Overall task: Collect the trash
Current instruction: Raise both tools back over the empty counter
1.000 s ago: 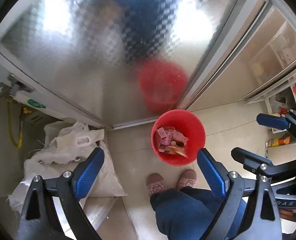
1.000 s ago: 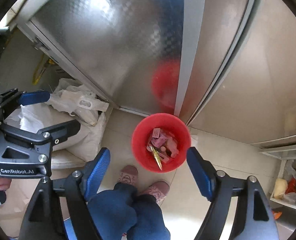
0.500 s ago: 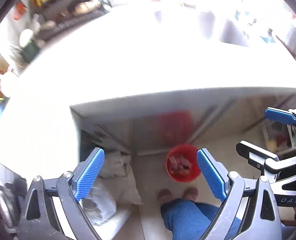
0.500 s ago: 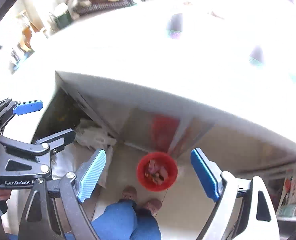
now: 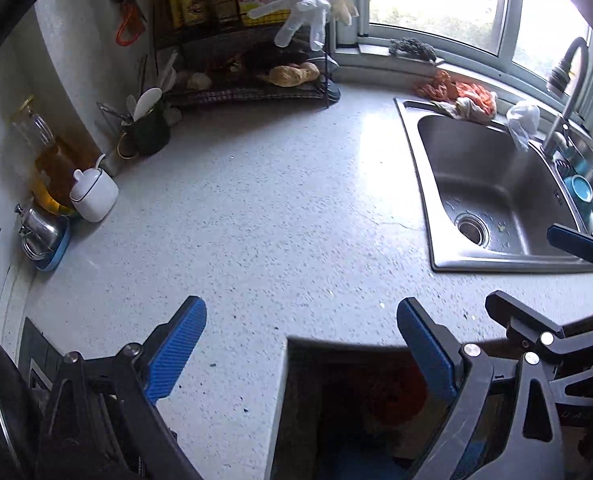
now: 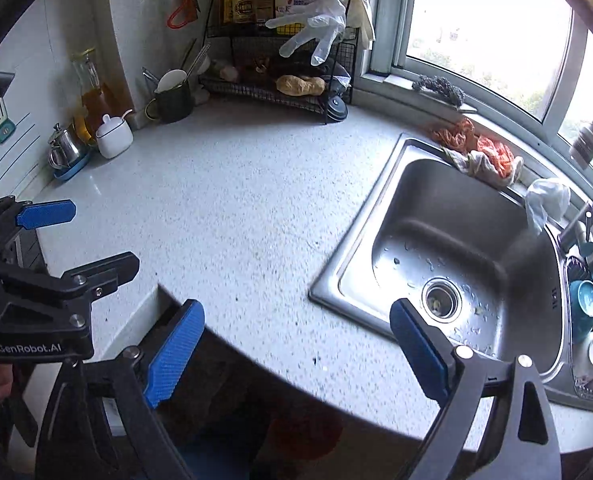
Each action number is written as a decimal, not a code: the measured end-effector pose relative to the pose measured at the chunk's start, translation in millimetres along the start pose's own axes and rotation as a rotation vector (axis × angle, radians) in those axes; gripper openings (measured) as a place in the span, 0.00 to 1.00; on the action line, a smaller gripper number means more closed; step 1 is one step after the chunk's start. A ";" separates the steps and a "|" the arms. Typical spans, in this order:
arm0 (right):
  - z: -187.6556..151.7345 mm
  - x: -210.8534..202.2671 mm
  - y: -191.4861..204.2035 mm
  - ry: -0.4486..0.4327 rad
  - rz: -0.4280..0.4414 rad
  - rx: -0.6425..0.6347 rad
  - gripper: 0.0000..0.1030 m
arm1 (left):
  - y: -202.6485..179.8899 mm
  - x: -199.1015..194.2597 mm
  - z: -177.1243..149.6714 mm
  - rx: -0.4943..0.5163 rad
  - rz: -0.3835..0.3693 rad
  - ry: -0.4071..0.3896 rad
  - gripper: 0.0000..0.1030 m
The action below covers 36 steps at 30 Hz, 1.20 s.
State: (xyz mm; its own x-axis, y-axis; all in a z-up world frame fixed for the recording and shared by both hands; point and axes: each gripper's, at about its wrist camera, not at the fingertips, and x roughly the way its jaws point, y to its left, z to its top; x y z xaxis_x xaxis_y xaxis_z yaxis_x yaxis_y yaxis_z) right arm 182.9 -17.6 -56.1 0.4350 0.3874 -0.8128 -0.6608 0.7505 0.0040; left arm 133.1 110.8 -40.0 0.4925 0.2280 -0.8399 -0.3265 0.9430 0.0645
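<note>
My left gripper [image 5: 300, 340] is open and empty over the front edge of the speckled white counter [image 5: 280, 200]. My right gripper [image 6: 296, 344] hangs beside it with nothing between its fingers, its jaws still opening; it also shows in the left wrist view [image 5: 536, 276]. The red bin [image 6: 308, 436] lies dim in shadow below the counter edge. A crumpled orange and white wad [image 6: 480, 152] and a white plastic scrap [image 6: 546, 196] rest on the back rim of the steel sink [image 6: 360, 248]. Small scraps lie near its drain [image 6: 440, 300].
A wire rack [image 6: 280, 64] with a detergent box and hanging gloves stands at the back. A dark mug of utensils [image 6: 174, 100], an oil bottle [image 6: 92, 92], a white lidded pot [image 6: 114, 134] and a steel teapot [image 6: 62, 146] line the left wall. A teal bowl [image 6: 584, 300] sits right of the tap.
Both grippers have risen from above the red bin on the floor to counter height, so the counter and sink now fill both views. The right jaws stand a little wider.
</note>
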 end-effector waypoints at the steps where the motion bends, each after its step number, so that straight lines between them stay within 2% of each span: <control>1: 8.0 4.4 -1.9 0.000 -0.001 0.009 0.94 | 8.6 8.1 5.2 -0.018 0.000 0.001 0.92; 5: 29.7 29.6 2.9 0.011 -0.001 0.007 0.95 | 32.7 49.8 32.2 -0.047 0.046 0.026 0.92; 8: 44.6 49.6 7.6 0.026 -0.001 0.001 0.95 | 42.0 76.2 41.6 -0.056 0.033 0.055 0.96; 13: 61.8 73.3 9.8 0.040 -0.009 0.010 0.95 | 54.3 91.0 54.2 -0.057 0.027 0.043 0.99; 25: 91.4 111.6 17.0 0.100 -0.022 0.003 0.95 | 90.3 138.7 68.0 -0.150 -0.018 0.135 0.99; 27: 93.4 115.4 16.6 0.104 -0.019 0.002 0.95 | 91.6 140.7 68.7 -0.164 -0.039 0.123 0.99; 32: 95.8 126.9 13.9 0.094 -0.027 -0.006 0.99 | 86.1 148.9 68.8 -0.113 -0.004 0.123 0.99; 36: 92.1 135.9 13.0 0.077 -0.011 -0.011 0.99 | 88.9 152.4 68.3 -0.108 0.009 0.087 0.99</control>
State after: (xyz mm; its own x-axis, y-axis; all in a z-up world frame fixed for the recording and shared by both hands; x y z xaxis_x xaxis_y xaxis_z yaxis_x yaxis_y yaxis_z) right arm 289.7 94.1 -112.8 0.3940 0.3368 -0.8552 -0.6632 0.7484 -0.0108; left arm 234.1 245.9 -125.5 0.4192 0.2097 -0.8833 -0.4174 0.9085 0.0176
